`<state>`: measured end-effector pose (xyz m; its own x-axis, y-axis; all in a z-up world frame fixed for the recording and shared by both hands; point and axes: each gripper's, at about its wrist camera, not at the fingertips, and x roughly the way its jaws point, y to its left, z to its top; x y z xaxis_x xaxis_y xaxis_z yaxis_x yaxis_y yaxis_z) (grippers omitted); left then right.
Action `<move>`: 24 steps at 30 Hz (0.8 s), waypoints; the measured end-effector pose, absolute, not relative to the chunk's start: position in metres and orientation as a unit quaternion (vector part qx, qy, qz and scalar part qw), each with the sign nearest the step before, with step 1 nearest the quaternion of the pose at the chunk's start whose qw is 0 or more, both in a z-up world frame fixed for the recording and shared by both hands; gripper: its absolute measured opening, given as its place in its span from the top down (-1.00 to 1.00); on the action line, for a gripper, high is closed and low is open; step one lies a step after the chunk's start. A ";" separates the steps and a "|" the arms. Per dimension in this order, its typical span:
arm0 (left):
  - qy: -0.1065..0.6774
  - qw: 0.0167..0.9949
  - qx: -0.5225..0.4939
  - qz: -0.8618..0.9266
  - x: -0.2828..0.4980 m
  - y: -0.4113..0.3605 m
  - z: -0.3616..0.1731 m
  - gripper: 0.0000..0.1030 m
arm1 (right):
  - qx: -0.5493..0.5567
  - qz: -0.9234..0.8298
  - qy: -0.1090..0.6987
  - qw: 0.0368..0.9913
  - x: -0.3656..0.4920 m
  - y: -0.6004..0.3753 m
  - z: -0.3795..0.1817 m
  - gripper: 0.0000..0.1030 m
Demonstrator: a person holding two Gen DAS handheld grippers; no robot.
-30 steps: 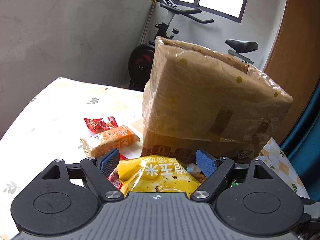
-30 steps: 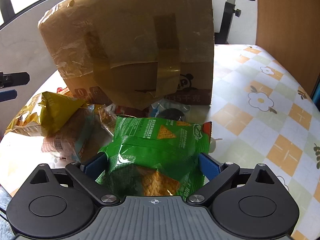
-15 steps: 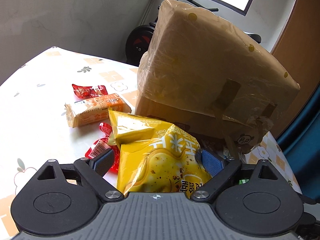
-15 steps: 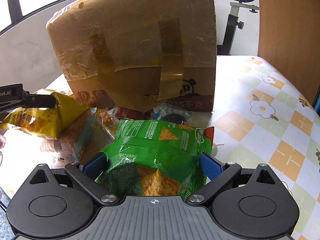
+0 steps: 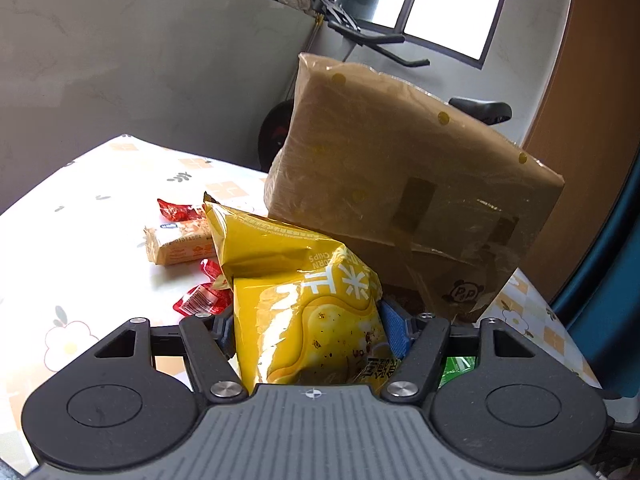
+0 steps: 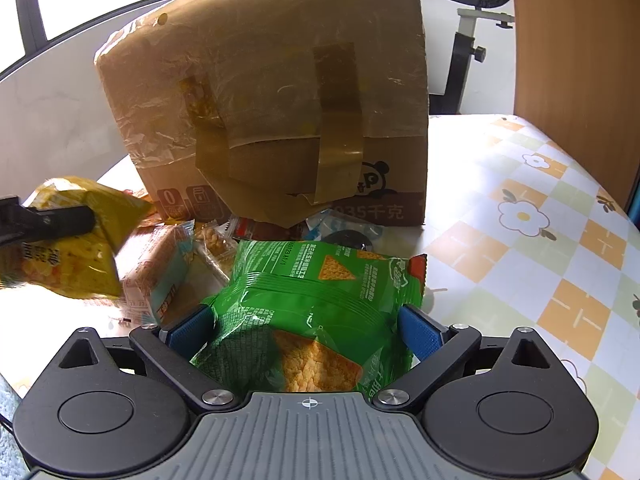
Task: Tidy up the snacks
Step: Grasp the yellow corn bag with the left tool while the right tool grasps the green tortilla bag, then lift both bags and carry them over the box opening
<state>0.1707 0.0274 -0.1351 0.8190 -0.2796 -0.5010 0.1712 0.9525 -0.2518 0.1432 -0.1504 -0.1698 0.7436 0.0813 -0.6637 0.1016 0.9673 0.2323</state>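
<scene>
A yellow bag (image 5: 304,300) is held between the pads of the left gripper (image 5: 310,334); its jaws have just been closing, and both blue pads are pressed against the bag's sides. The bag's top is raised toward the box (image 5: 404,196), which is stood on the table (image 5: 80,216) near its far edge. An orange bar (image 5: 178,242) and red wrappers (image 5: 202,300) are seen on the table left of the bag, near the box's left corner.

A green bag (image 6: 320,312) is gripped by the right gripper (image 6: 306,330), with the pads set against its two sides at a fairly wide opening. Several small packets (image 6: 160,276) are piled at the foot of the box (image 6: 272,120), just beyond the green bag. The yellow bag (image 6: 72,248) is seen at the left, with a black finger of the left gripper across it.
</scene>
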 end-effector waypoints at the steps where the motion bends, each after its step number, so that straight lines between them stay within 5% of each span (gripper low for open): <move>1: 0.271 0.951 -0.095 -0.113 0.165 0.027 -0.134 -0.36 | 0.125 -0.005 0.358 0.925 0.143 -0.150 -0.170 -0.87; 7: 0.243 0.961 -0.089 -0.096 0.145 0.029 -0.126 -0.36 | 0.127 -0.008 0.355 0.926 0.141 -0.151 -0.169 -0.86; 9: 0.234 0.963 -0.094 -0.096 0.141 0.030 -0.125 -0.36 | 0.123 -0.009 0.325 0.937 0.133 -0.151 -0.162 -0.71; 24: 0.257 0.956 -0.086 -0.115 0.139 0.025 -0.138 -0.37 | 0.141 -0.007 0.359 0.922 0.141 -0.153 -0.176 -0.93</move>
